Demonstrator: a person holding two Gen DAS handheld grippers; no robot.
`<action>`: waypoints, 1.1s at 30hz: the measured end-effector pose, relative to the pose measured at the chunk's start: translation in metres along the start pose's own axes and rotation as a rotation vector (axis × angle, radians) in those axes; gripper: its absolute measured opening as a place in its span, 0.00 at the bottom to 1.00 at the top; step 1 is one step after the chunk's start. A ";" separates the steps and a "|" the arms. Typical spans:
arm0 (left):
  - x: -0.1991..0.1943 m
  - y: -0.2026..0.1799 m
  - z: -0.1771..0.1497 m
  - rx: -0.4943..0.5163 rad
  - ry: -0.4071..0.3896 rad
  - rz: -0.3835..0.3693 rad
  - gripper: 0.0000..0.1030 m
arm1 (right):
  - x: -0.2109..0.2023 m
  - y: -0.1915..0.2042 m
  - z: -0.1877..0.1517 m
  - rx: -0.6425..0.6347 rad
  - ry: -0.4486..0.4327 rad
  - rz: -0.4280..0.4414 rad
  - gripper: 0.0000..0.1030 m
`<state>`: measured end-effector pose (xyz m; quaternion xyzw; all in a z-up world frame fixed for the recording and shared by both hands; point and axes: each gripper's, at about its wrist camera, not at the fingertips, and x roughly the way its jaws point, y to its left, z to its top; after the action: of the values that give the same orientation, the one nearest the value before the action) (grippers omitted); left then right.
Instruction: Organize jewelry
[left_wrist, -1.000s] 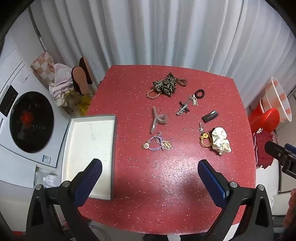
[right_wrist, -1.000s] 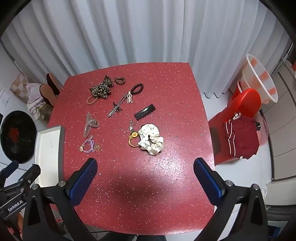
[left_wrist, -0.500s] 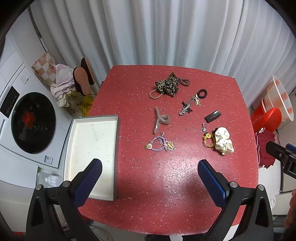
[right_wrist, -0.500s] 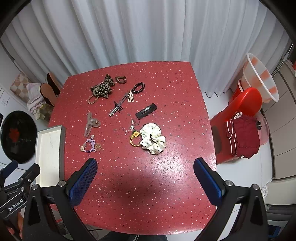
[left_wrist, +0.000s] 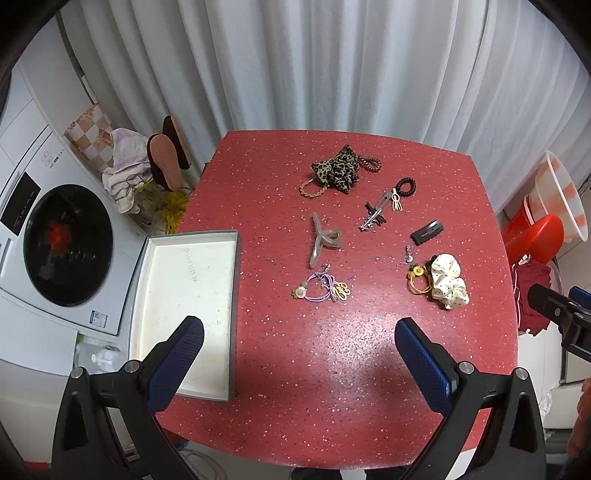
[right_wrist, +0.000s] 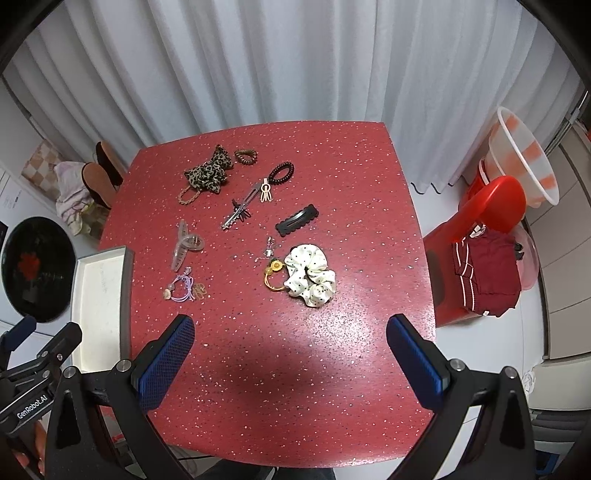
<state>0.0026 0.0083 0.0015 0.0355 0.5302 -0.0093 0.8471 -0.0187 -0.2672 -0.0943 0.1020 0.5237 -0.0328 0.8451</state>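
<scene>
Hair accessories lie scattered on a red speckled table (left_wrist: 332, 350): a leopard scrunchie (left_wrist: 337, 170), a clear claw clip (left_wrist: 322, 240), purple hair ties (left_wrist: 322, 290), a white dotted scrunchie (left_wrist: 448, 281) next to a yellow flower tie (left_wrist: 418, 276), a black snap clip (left_wrist: 426, 232) and metal clips (left_wrist: 375, 216). A grey tray with a white inside (left_wrist: 147, 295) sits at the table's left edge. My left gripper (left_wrist: 299, 362) is open and empty above the near table. My right gripper (right_wrist: 290, 358) is open and empty, high over the near edge; the white scrunchie (right_wrist: 312, 275) lies ahead of it.
A washing machine (left_wrist: 55, 243) stands left of the table. A red stool (right_wrist: 480, 221) with dark red cloth and a white basin (right_wrist: 524, 158) stand on the right. White curtains hang behind the table. Slippers and cloth lie at the far left.
Both grippers have drifted slightly; the table and its items have shifted a little in both views. Both stay open and empty. Nothing on the table has moved.
</scene>
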 end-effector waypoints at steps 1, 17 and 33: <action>0.000 0.000 0.000 0.000 0.000 0.000 1.00 | 0.000 0.000 0.000 -0.001 0.000 0.000 1.00; -0.002 0.002 -0.003 -0.003 -0.003 0.011 1.00 | 0.002 0.001 0.002 0.000 -0.002 -0.001 1.00; -0.003 0.002 -0.003 -0.004 -0.002 0.013 1.00 | 0.003 -0.001 0.004 0.002 -0.002 -0.004 1.00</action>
<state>-0.0010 0.0105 0.0030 0.0374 0.5291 -0.0028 0.8477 -0.0144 -0.2687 -0.0953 0.1018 0.5232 -0.0352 0.8454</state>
